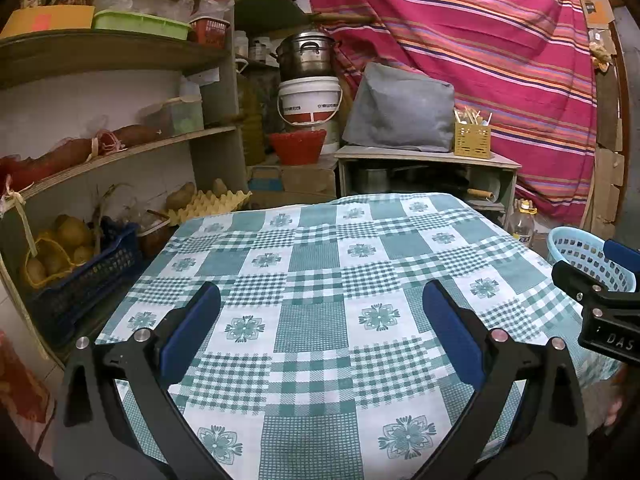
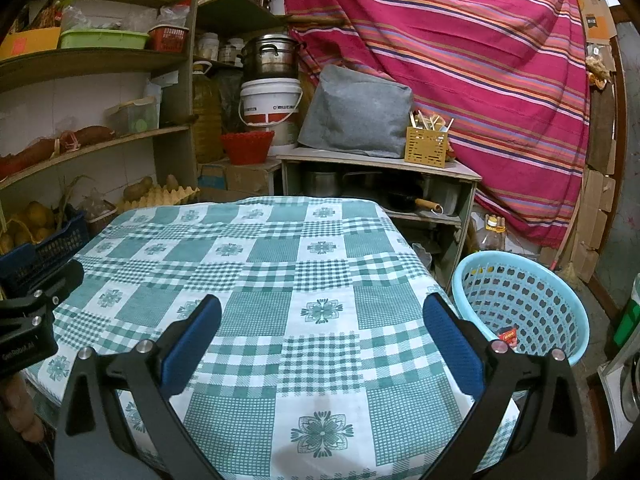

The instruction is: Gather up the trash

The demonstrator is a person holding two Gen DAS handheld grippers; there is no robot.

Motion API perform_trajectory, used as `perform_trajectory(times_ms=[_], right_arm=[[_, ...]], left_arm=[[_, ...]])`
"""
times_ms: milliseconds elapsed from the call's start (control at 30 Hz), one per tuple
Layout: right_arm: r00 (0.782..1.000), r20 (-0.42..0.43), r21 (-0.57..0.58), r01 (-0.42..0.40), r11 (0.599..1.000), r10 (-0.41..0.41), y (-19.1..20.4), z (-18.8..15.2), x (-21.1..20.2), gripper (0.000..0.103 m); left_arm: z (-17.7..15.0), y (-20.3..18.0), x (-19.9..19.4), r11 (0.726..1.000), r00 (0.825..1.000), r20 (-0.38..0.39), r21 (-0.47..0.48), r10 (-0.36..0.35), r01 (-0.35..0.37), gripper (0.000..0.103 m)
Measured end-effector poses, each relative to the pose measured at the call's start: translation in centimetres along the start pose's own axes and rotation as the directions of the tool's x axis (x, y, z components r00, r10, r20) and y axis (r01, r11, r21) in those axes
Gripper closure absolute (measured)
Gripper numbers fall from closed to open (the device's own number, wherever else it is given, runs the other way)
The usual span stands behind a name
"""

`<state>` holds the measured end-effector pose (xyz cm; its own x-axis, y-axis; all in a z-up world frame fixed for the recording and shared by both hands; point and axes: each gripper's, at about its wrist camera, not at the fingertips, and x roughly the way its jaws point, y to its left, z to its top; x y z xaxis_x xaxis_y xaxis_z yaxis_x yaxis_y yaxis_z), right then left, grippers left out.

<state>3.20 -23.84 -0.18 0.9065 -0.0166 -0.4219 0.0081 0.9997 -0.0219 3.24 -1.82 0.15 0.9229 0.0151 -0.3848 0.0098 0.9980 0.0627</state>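
1. The left gripper (image 1: 320,312) hangs over the near edge of the table (image 1: 312,320), its fingers wide apart with nothing between them, probably because no trash lies on the checked cloth to pick up.
2. The right gripper (image 2: 320,320) sits beside it over the near right part of the table (image 2: 280,280), fingers likewise spread and empty.
3. A light blue basket (image 2: 532,276) stands on the floor just off the table's right edge, low enough that things can be dropped in from above.
4. A small red packet (image 2: 507,337) lies at the basket's bottom; it looks like collected trash.
5. With the cloth bare in both views, the job seems finished or nearly so.
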Motion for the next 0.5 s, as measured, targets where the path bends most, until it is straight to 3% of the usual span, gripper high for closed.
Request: perform_trajectory(times_ms=[500], right_arm=[[1.000,0.001,0.001,0.001,1.000,-0.001,-0.05,0.01,0.01,0.005]], left_arm=[[0.00,0.01,0.00,1.000,1.000,0.001,0.000,-0.001,0.001,0.005]])
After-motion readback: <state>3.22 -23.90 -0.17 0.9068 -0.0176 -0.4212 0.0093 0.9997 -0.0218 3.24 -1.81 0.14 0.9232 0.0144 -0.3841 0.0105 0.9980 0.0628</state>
